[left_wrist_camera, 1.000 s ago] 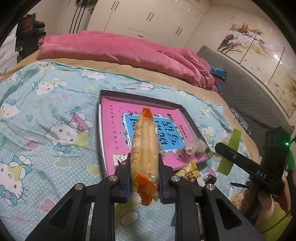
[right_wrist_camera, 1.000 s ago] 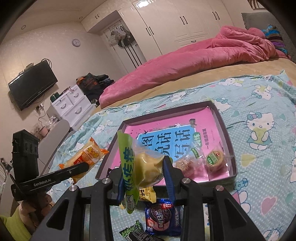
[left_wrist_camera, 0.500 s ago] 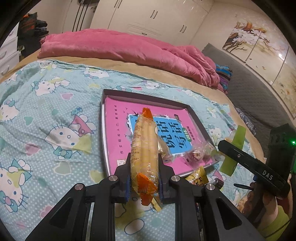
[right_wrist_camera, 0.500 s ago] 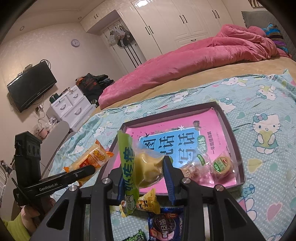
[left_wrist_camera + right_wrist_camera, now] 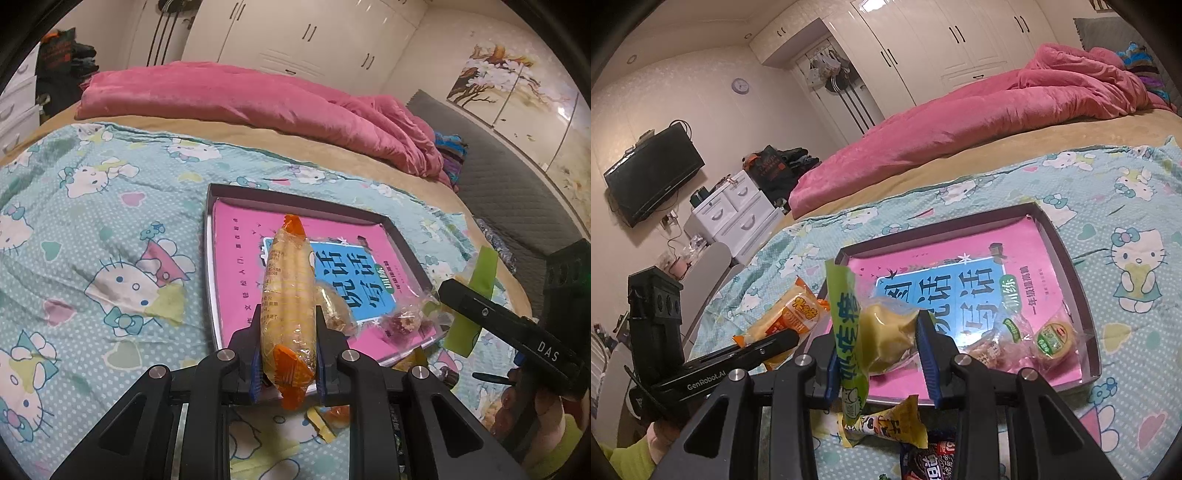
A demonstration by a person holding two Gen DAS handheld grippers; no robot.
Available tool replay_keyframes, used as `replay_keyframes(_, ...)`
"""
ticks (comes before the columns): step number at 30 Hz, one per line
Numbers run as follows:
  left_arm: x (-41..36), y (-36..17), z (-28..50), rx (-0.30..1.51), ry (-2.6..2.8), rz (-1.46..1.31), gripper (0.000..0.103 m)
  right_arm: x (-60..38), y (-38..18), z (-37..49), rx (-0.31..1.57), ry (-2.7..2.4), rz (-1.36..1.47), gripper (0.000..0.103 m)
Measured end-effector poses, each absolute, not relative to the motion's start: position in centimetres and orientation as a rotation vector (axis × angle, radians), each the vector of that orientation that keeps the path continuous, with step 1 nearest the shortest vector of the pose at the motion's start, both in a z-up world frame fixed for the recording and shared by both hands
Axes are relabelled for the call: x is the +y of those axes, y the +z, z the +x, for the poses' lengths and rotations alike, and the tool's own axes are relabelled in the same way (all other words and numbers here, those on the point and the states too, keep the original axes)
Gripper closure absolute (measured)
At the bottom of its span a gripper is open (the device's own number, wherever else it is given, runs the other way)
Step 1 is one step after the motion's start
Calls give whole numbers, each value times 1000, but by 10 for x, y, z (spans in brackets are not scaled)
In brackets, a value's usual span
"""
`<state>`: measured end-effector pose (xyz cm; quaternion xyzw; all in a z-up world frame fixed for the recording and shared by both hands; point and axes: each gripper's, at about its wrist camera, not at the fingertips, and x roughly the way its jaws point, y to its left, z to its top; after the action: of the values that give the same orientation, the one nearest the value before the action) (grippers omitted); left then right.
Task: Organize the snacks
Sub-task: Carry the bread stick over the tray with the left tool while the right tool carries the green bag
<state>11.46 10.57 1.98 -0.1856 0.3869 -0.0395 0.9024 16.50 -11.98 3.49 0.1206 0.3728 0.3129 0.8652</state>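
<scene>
My left gripper is shut on a long yellow-and-orange snack pack and holds it above the near edge of a dark shallow box lined with a pink book. My right gripper is shut on a green-and-clear snack bag with a yellowish cake in it, just before the same box. Two small wrapped snacks lie in the box's near corner. The left gripper and its pack also show in the right wrist view.
Loose snacks lie on the Hello Kitty sheet before the box: a yellow packet and a dark cookie pack. A pink duvet lies across the far bed. A white drawer unit stands left of the bed.
Both grippers have moved a little forward toward the box with their snacks still held. The box looks nearer in both views.
</scene>
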Motion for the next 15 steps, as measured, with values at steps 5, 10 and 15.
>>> replay_keyframes(5,105,17,119,803,-84,-378,81,-115,31,170,790,652,257,67)
replay_keyframes(10,102,15,124,806,-85,-356,81,-111,28,175,799,651,260,67)
replay_keyframes(15,101,10,130,809,-85,-350,81,-106,24,179,811,648,259,67)
